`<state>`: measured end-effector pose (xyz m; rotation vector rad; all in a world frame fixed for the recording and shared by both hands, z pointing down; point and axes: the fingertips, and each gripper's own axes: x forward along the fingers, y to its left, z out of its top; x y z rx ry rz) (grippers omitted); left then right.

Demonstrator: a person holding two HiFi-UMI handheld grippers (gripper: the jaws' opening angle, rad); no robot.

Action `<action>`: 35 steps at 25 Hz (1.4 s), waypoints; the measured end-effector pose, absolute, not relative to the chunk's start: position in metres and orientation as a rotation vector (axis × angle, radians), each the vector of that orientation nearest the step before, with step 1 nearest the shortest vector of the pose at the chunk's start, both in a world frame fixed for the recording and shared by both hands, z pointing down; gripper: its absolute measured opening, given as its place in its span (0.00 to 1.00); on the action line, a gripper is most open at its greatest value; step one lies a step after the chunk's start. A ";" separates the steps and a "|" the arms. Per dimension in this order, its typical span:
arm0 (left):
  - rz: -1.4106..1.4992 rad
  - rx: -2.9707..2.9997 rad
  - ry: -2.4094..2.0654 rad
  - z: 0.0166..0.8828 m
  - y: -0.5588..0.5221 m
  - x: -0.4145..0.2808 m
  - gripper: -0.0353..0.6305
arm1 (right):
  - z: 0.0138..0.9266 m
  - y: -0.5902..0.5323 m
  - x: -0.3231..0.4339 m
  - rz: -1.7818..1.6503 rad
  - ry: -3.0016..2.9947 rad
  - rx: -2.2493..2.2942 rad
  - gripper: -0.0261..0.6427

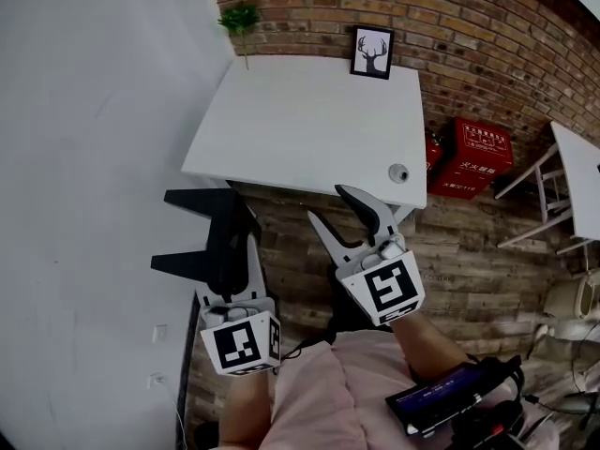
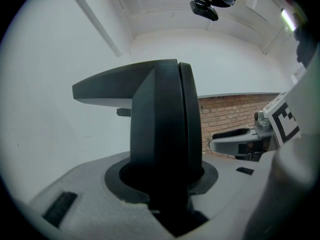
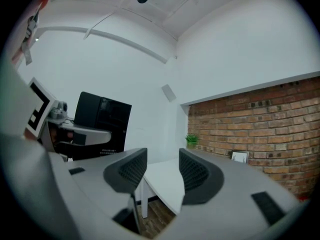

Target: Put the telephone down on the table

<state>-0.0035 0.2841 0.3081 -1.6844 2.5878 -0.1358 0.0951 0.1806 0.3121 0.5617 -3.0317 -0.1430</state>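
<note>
The telephone (image 1: 211,240) is a black, flat, angular unit, held upright in the air just short of the white table's (image 1: 300,120) near edge, by the left wall. My left gripper (image 1: 234,251) is shut on it. In the left gripper view the telephone (image 2: 155,114) fills the space between the jaws. The telephone (image 3: 102,121) also shows as a dark slab at the left of the right gripper view. My right gripper (image 1: 333,204) hangs beside it at the table's near right corner, open and empty, and its pads (image 3: 195,174) frame the table (image 3: 165,179).
On the table's far edge stand a framed deer picture (image 1: 372,52) and a small green plant (image 1: 240,19). A round grommet (image 1: 398,172) sits near its right front corner. Red boxes (image 1: 473,157) lean on the brick wall, and white furniture (image 1: 572,176) stands at the right.
</note>
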 end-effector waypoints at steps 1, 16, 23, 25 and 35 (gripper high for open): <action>-0.144 -1.690 2.589 0.310 0.281 -0.005 0.30 | 0.315 0.178 0.093 -0.138 -3.029 0.558 0.35; -0.020 -2.075 2.405 0.297 0.161 -0.065 0.29 | 0.316 0.094 0.012 -0.031 -3.092 0.315 0.39; -0.071 -2.372 2.066 0.269 0.098 -0.069 0.29 | 0.305 0.068 -0.029 -0.010 -3.116 -0.029 0.52; -0.091 -2.460 1.950 0.262 0.086 -0.067 0.29 | 0.303 0.064 -0.036 -0.030 -3.112 -0.115 0.55; -0.065 -2.801 1.420 0.255 0.025 -0.053 0.29 | 0.312 0.024 -0.062 0.085 -3.084 -0.368 0.58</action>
